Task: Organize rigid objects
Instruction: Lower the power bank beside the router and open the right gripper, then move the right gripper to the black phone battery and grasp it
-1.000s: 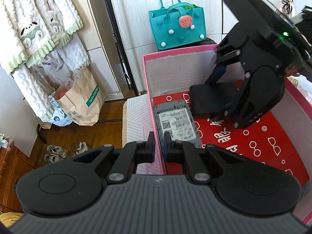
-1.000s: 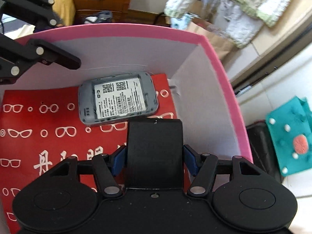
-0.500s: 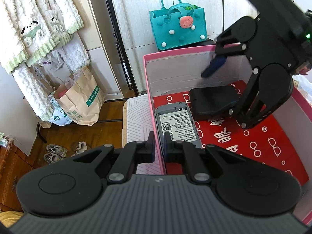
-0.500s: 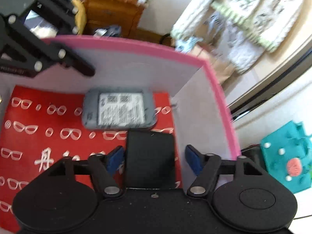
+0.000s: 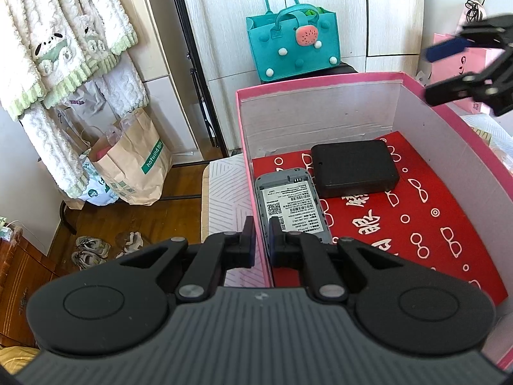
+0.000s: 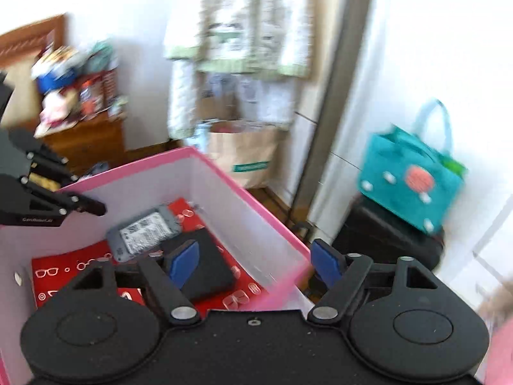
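Note:
A pink box point(image 5: 317, 81) with a red glasses-print floor holds a grey device point(image 5: 290, 205) with a white label and a black rectangular case point(image 5: 354, 168) beside it. My left gripper point(image 5: 260, 239) is shut on the box's left wall near its front corner. My right gripper point(image 6: 253, 261) is open and empty, lifted above the box's far wall; it shows at the upper right of the left wrist view point(image 5: 449, 70). Both items also show in the right wrist view, the grey device point(image 6: 144, 232) and the black case point(image 6: 208, 272).
A teal felt bag point(image 5: 291, 49) stands on a black case behind the box. A brown paper bag point(image 5: 134, 166) and shoes point(image 5: 93, 250) lie on the wooden floor to the left. Towels point(image 5: 64, 48) hang at the left. A wooden dresser point(image 6: 83, 134) stands beyond.
My right gripper has opened, let go of the black case on the box floor, and lifted up and away to the right. My left gripper stays clamped on the box wall.

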The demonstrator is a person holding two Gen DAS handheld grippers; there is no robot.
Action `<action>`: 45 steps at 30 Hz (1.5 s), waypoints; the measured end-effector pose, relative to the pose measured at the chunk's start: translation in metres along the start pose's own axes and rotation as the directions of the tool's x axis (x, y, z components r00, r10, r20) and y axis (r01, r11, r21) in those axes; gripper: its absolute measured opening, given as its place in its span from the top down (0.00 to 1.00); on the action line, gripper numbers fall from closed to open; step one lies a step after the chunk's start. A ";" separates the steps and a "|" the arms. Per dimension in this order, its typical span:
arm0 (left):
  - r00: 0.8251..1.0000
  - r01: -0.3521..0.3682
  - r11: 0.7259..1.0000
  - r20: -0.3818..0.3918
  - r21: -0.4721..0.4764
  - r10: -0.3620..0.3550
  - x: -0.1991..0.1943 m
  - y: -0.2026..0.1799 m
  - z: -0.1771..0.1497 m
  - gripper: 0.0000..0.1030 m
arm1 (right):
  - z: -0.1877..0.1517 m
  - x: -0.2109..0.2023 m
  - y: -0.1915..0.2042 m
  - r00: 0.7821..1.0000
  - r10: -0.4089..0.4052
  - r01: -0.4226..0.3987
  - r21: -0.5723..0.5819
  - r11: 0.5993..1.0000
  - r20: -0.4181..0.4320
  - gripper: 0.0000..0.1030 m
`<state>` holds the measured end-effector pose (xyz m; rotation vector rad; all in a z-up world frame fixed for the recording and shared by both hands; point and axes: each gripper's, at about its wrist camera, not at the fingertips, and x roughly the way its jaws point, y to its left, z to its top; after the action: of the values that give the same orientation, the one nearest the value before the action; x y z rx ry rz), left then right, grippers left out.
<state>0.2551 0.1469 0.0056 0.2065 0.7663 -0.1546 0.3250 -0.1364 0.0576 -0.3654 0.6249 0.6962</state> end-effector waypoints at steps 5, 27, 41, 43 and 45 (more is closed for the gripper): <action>1.000 -0.006 1.000 0.009 0.002 0.006 0.000 -0.003 0.000 0.93 | -0.027 -0.020 -0.028 0.990 -0.018 0.054 0.260 0.964 -0.138 0.17; 1.000 -0.001 1.000 -0.003 -0.008 0.001 0.001 -0.003 -0.001 0.93 | -0.168 -0.065 0.067 0.925 0.165 0.009 0.455 0.890 -0.341 0.45; 1.000 0.007 1.000 -0.011 -0.026 -0.007 0.002 0.004 0.000 0.93 | -0.164 -0.043 0.089 0.949 0.039 0.064 0.314 0.947 -0.313 0.43; 1.000 0.003 1.000 -0.009 -0.024 -0.004 0.002 0.004 0.000 0.93 | -0.162 -0.047 0.087 0.946 0.043 0.054 0.288 0.956 -0.321 0.46; 1.000 0.003 1.000 -0.010 -0.024 -0.003 0.002 0.005 0.000 0.93 | -0.161 -0.055 0.088 0.943 0.029 0.058 0.253 0.966 -0.331 0.47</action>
<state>0.2575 0.1511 0.0051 0.1831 0.7779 -0.1474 0.1654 -0.1815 -0.0389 -0.2440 1.0228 0.5322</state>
